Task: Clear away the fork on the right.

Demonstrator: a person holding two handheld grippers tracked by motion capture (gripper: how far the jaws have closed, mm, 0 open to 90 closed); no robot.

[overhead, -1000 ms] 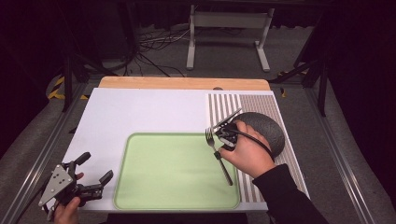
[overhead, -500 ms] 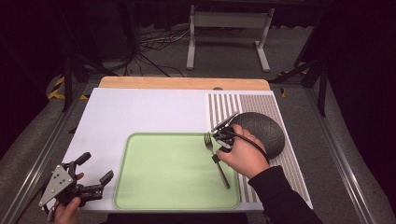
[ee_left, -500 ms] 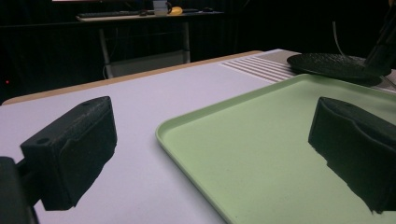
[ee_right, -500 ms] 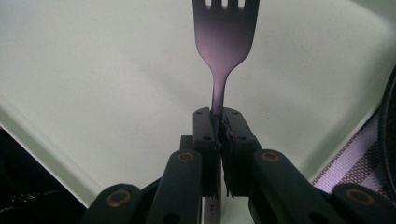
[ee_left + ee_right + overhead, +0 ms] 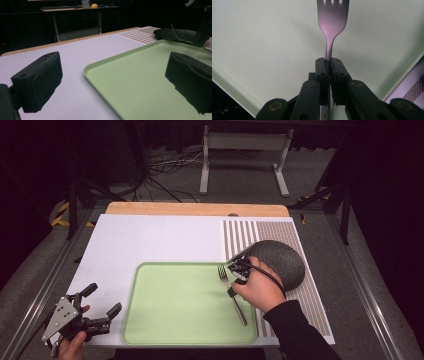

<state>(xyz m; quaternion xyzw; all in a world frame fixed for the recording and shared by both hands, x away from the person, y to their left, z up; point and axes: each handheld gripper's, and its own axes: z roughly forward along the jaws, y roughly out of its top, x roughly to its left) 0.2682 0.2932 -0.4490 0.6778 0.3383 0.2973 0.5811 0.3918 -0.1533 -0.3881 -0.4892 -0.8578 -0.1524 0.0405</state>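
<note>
From the high view, I've got my right gripper [image 5: 235, 279] over the right side of the green tray [image 5: 165, 320], clenched on the neck of a fork [image 5: 231, 292]. The fork runs along the tray's right edge, tines toward the far side, handle trailing back near and slightly right under my hand [image 5: 260, 290]. A dark round plate [image 5: 282, 262] sits just right of it on the striped mat [image 5: 240, 237]. My left gripper [image 5: 90, 312] hangs off the near left corner of the white table [image 5: 150, 240], jaws spread, grasping nothing.

Left gripper view: both jaws wide apart, tray rim between them, plate far off at the right.

Right gripper view: jaws pinched tight on the fork [image 5: 332, 27] just below the head, tines pointing straight away over the tray [image 5: 262, 45], long axis in line with the gripper. I can't tell whether the fork touches the tray.

My read: I'm placing it. To do it well I'd lower it flat, keep it parallel to the tray edge, and let go only once the handle rests
</note>
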